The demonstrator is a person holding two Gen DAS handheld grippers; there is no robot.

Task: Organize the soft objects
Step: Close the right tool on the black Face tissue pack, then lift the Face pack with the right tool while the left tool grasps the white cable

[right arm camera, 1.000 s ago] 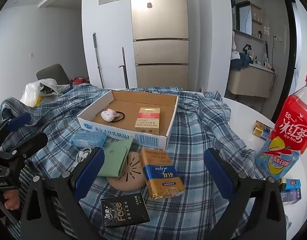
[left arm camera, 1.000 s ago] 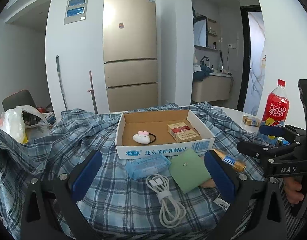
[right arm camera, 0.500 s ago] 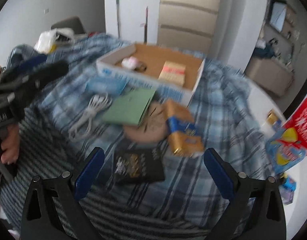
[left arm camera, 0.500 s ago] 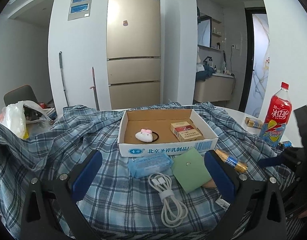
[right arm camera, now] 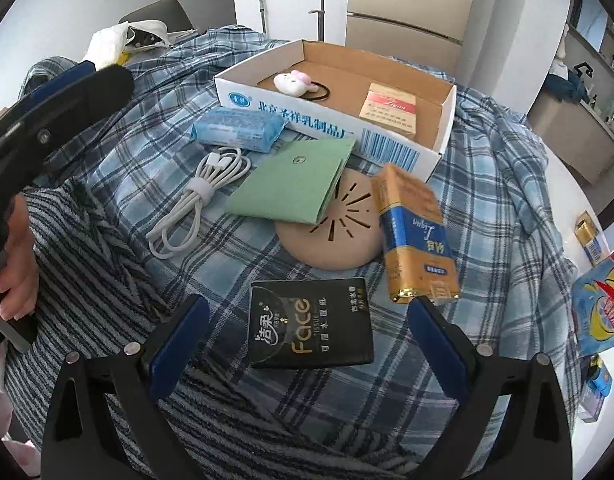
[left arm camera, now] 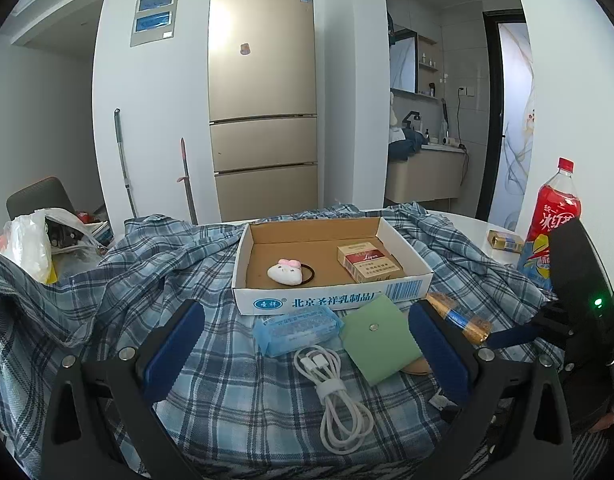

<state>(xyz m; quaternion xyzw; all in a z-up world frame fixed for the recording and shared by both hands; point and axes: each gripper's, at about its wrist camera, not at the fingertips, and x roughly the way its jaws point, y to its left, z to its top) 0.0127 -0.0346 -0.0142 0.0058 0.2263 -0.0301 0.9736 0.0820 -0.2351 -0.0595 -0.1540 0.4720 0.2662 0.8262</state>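
The right gripper (right arm camera: 307,340) tilts down over the black tissue pack (right arm camera: 310,323), jaws closing but not yet touching it. The pack lies flat on the plaid cloth (right arm camera: 487,200), long axis across the view, just near of the tan disc (right arm camera: 339,236). The left gripper (left arm camera: 305,350) hangs wide apart, holding nothing.

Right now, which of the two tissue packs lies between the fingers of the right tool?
The black tissue pack, printed "Face". It lies between the right tool, whose jaws are closing. The blue tissue pack lies by the cardboard box.
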